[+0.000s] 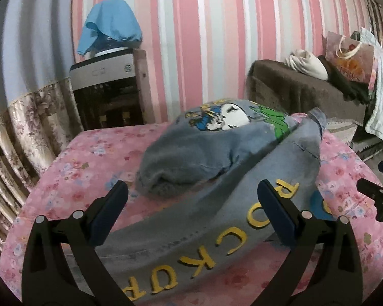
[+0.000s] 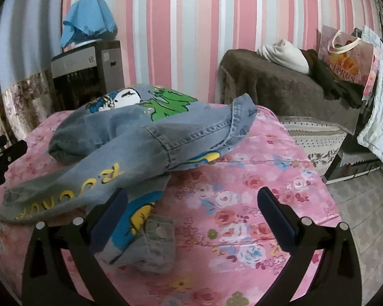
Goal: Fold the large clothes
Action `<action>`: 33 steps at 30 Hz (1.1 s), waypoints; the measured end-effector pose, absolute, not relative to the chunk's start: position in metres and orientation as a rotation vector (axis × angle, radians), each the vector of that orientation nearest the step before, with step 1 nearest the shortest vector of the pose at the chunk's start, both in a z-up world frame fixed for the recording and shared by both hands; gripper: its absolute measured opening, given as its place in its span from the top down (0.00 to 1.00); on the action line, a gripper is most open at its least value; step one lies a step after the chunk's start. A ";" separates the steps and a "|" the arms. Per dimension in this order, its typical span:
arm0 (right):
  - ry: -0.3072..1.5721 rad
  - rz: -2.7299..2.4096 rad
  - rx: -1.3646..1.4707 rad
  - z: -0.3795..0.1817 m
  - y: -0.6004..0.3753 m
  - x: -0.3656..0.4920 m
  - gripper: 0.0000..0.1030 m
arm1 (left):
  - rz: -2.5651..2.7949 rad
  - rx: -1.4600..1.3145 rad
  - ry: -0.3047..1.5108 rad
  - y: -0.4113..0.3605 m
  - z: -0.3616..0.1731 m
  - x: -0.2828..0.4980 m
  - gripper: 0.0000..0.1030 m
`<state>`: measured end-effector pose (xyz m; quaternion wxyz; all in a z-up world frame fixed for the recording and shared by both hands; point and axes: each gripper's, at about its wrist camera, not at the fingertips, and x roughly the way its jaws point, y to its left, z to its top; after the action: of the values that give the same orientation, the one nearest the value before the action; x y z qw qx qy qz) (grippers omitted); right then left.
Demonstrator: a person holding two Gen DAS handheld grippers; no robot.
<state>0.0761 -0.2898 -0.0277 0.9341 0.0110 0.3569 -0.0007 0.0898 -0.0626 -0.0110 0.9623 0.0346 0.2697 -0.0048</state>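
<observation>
Both claws wide, holding nothing. Left gripper (image 1: 192, 216) hangs over the lettered sleeve; right gripper (image 2: 192, 216) hangs above the near right part of the table, its left finger over the cuff.

Denim jacket (image 1: 217, 153) lies bunched on the pink floral tablecloth (image 1: 89, 153), from the far edge toward the near left. Printed back panel heaped at the far edge, one sleeve (image 1: 204, 242) with yellow letters running toward me.

Risks, my read:
- Layers overlap. A pinch on the sleeve may catch the panel under it, and the whole heap drags instead of spreading.
- Denim is stiff and heavy. A shallow bite on a seam could slip on the lift.
- Cloth under the jacket is loose. Too low a bite grabs tablecloth too.
- Jacket already sits at the far edge, so a push that way may send it off.

View differences:
- Right wrist shows the snap cuff (image 2: 158, 232) and the hem (image 2: 237, 125) raised off the table. The left does not show the cuff.
- Left wrist reads the sleeve lettering along its length and catches the other gripper at its right margin.
</observation>
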 end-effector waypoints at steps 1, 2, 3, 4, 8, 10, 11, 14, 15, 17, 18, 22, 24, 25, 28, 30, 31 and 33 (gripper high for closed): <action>0.732 -0.004 0.024 -0.029 -0.292 0.077 0.02 | -0.012 0.074 0.548 -0.067 -0.012 0.091 0.03; 0.732 -0.005 0.028 -0.029 -0.295 0.078 0.02 | -0.023 0.078 0.547 -0.072 -0.013 0.091 0.03; 0.727 -0.013 0.034 -0.029 -0.299 0.078 0.02 | -0.033 0.078 0.546 -0.076 -0.014 0.092 0.03; 0.724 -0.022 0.036 -0.029 -0.302 0.078 0.02 | -0.044 0.077 0.544 -0.080 -0.014 0.092 0.03; 0.721 -0.043 0.034 -0.029 -0.317 0.082 0.02 | -0.068 0.087 0.538 -0.103 -0.015 0.095 0.03; 0.715 -0.046 0.032 -0.028 -0.324 0.083 0.02 | -0.068 0.096 0.538 -0.112 -0.016 0.098 0.03; 0.714 -0.048 0.031 -0.028 -0.327 0.084 0.02 | -0.068 0.101 0.544 -0.118 -0.017 0.101 0.03; 0.707 -0.046 0.036 -0.026 -0.340 0.088 0.02 | -0.072 0.103 0.544 -0.134 -0.017 0.106 0.03; 0.703 -0.044 0.037 -0.026 -0.347 0.090 0.02 | -0.075 0.102 0.544 -0.138 -0.017 0.107 0.03; 0.701 -0.053 0.029 -0.025 -0.355 0.093 0.02 | -0.082 0.102 0.544 -0.150 -0.017 0.112 0.03; 0.698 -0.058 0.028 -0.025 -0.360 0.095 0.02 | -0.092 0.107 0.545 -0.157 -0.017 0.114 0.03; 0.682 -0.087 0.034 -0.021 -0.381 0.098 0.02 | -0.132 0.139 0.538 -0.189 -0.017 0.119 0.03; 0.675 -0.102 0.045 -0.019 -0.392 0.100 0.02 | -0.158 0.161 0.539 -0.207 -0.020 0.123 0.03; 0.671 -0.108 0.053 -0.018 -0.398 0.100 0.02 | -0.164 0.174 0.536 -0.215 -0.021 0.125 0.03; 0.664 -0.121 0.064 -0.016 -0.409 0.101 0.02 | -0.172 0.218 0.542 -0.237 -0.029 0.136 0.03; 0.662 -0.126 0.069 -0.016 -0.414 0.102 0.02 | -0.168 0.244 0.562 -0.248 -0.037 0.147 0.03; 0.662 -0.127 0.074 -0.017 -0.417 0.104 0.02 | -0.171 0.248 0.571 -0.251 -0.040 0.152 0.03; 0.659 -0.127 0.082 -0.017 -0.419 0.106 0.02 | -0.173 0.268 0.589 -0.259 -0.048 0.161 0.03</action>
<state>0.1061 -0.4194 -0.0173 0.9433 0.0404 0.3234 -0.0623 0.1611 -0.2586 -0.0475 0.9444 0.1315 0.2891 -0.0849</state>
